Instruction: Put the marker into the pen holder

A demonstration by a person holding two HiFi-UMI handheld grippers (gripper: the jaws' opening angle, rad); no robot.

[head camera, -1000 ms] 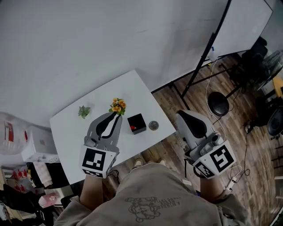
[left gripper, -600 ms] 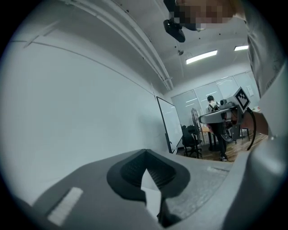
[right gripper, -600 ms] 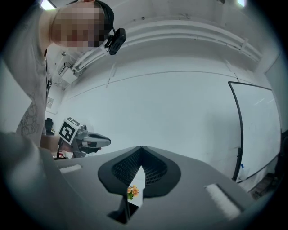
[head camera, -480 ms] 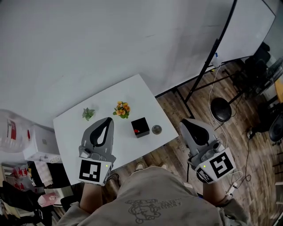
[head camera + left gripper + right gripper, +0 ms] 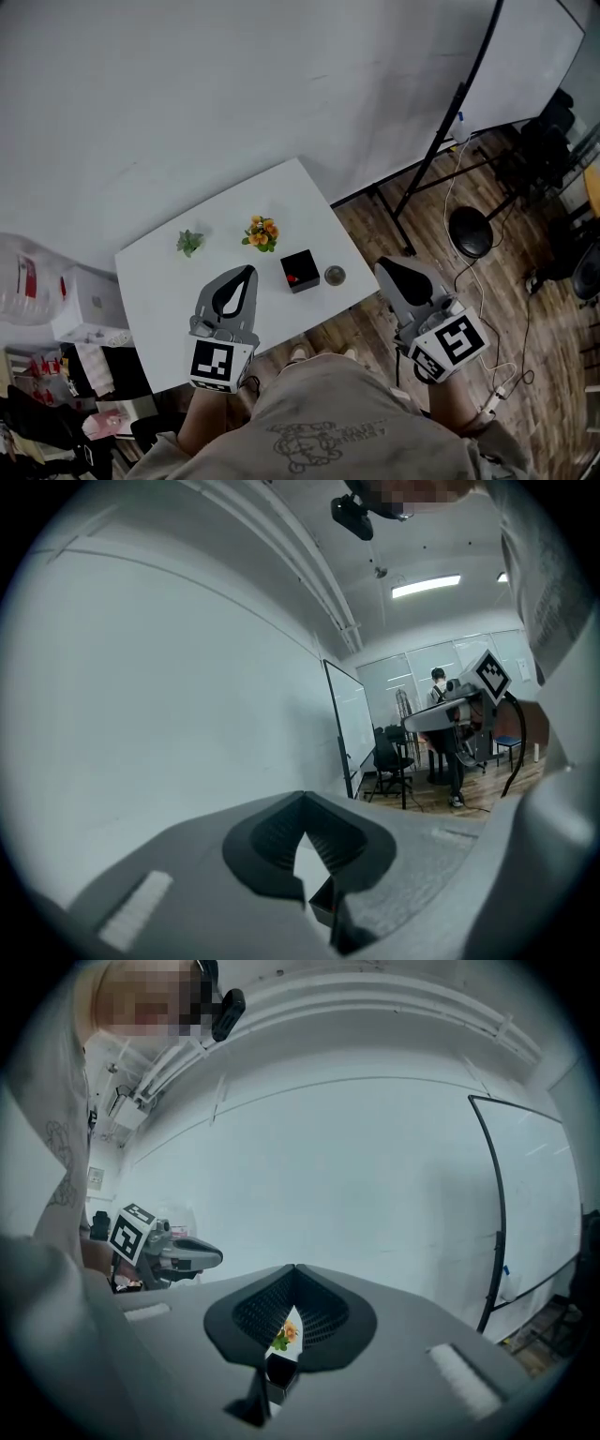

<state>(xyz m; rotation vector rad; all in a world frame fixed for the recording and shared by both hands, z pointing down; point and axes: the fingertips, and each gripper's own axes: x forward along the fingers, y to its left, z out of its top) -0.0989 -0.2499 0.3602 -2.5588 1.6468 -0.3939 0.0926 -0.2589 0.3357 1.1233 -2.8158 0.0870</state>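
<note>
A small black box, the pen holder (image 5: 299,270), stands on the white table (image 5: 169,291) with something red (image 5: 292,277) showing inside it. No marker lies loose on the table. My left gripper (image 5: 247,271) hovers over the table just left of the box, jaws shut and empty. The right gripper (image 5: 382,266) hangs off the table's right edge, also shut and empty. In the right gripper view the box (image 5: 279,1371) and orange flowers (image 5: 286,1333) show through the slit between the jaws.
Orange flowers (image 5: 261,232) stand behind the box, a small green plant (image 5: 190,242) further left, and a small round object (image 5: 334,275) right of the box. A whiteboard stand (image 5: 441,131) and a black stool (image 5: 467,228) are on the wooden floor to the right.
The left gripper drew back from the flowers, then shifted right toward the box. The right gripper moved slightly in toward the table edge.
</note>
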